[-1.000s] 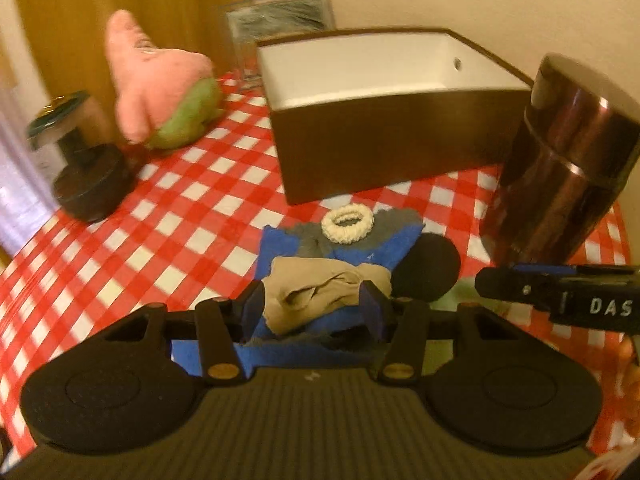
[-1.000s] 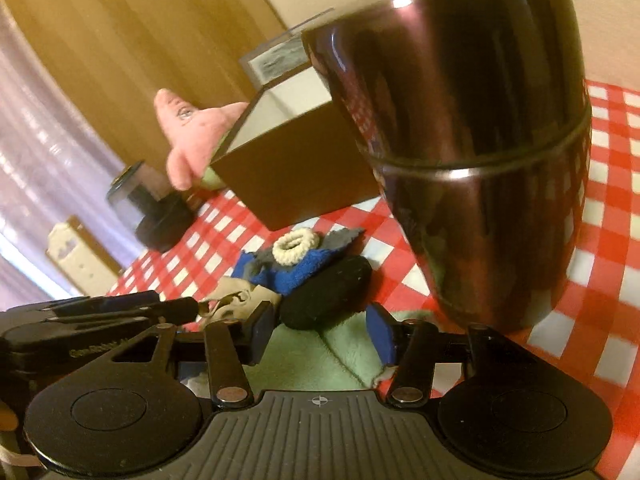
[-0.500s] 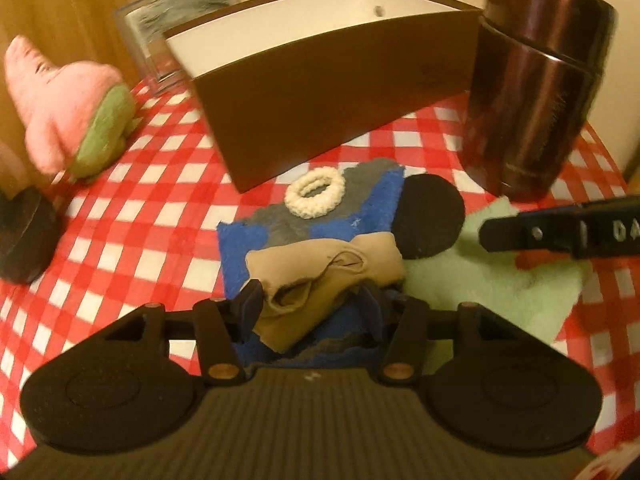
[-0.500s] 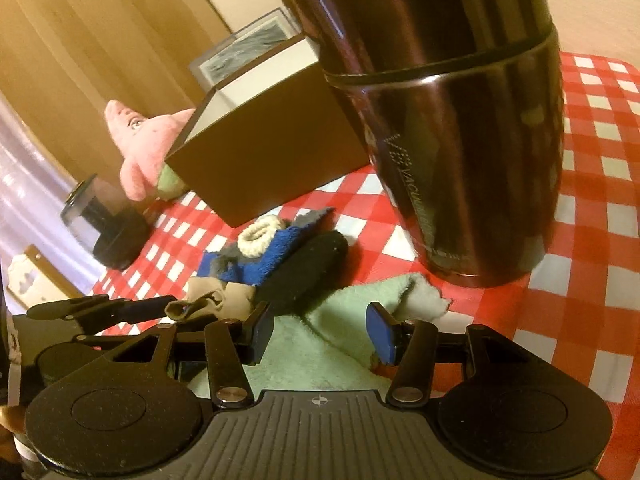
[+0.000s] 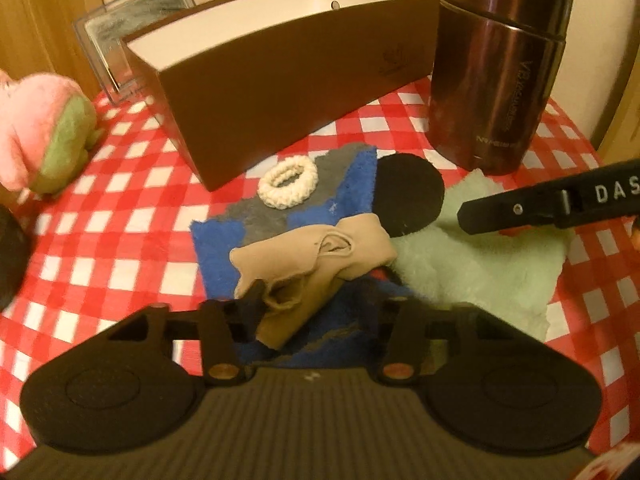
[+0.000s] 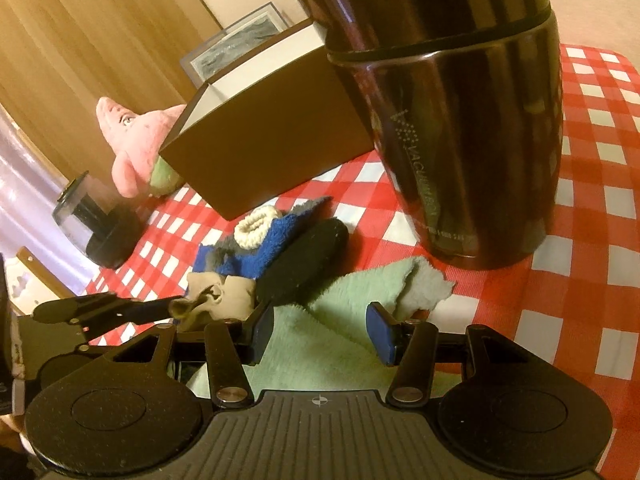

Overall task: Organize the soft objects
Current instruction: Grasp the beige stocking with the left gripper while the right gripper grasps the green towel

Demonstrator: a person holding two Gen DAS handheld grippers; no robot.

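Note:
A beige sock (image 5: 312, 256) lies crumpled on a blue and grey cloth (image 5: 216, 256). My left gripper (image 5: 316, 304) hangs low over the sock's near end, which sits between the closing jaws and bunches against the left finger (image 5: 254, 300); the pads do not visibly press it from both sides. On the same cloth sits a cream scrunchie (image 5: 287, 179), beside a black round soft piece (image 5: 408, 200). My right gripper (image 6: 320, 332) stands open just over a pale green towel (image 6: 340, 320). The open brown box (image 5: 288, 80) stands behind the pile.
A tall dark flask (image 5: 496, 72) stands right of the box, close to the towel. At far left a pink and green plush (image 5: 40, 128) rests on the red checked tablecloth (image 5: 120, 216). A picture frame (image 5: 120, 36) leans behind the box, and a dark jar (image 6: 92, 224) stands left.
My left gripper has sunk and rolled toward the pile, and the sock's end now bunches at its left finger. The right gripper has dipped slightly over the green towel, still open.

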